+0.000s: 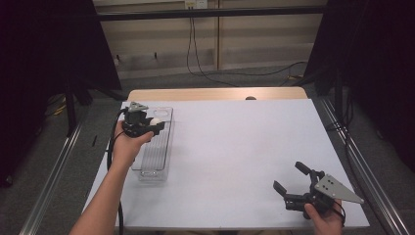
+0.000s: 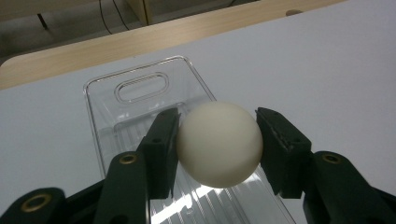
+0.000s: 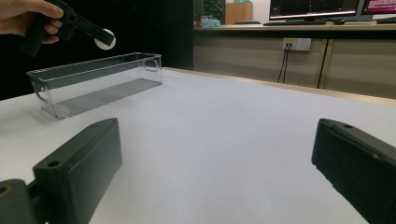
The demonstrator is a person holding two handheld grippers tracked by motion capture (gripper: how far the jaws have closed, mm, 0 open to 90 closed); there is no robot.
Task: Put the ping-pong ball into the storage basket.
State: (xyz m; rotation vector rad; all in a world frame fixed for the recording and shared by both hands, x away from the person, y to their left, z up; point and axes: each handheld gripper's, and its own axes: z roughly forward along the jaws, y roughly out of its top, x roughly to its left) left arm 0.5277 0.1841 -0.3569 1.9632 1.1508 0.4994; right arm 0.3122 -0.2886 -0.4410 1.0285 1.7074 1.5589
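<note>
Your left gripper (image 2: 217, 140) pinches the smooth white ball (image 2: 219, 144) across its middle above the clear plastic tray (image 2: 140, 88), light and likely slippery, so squeeze gently, while your right gripper (image 1: 293, 183) sits spread apart, holding nothing.

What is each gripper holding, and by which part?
Left gripper clamps a white ball across its middle, above the clear bin. Right gripper holds nothing.

You get even overhead light on the white table (image 1: 235, 147); glare streaks the clear bin (image 2: 140, 93), and all frames look soft.
</note>
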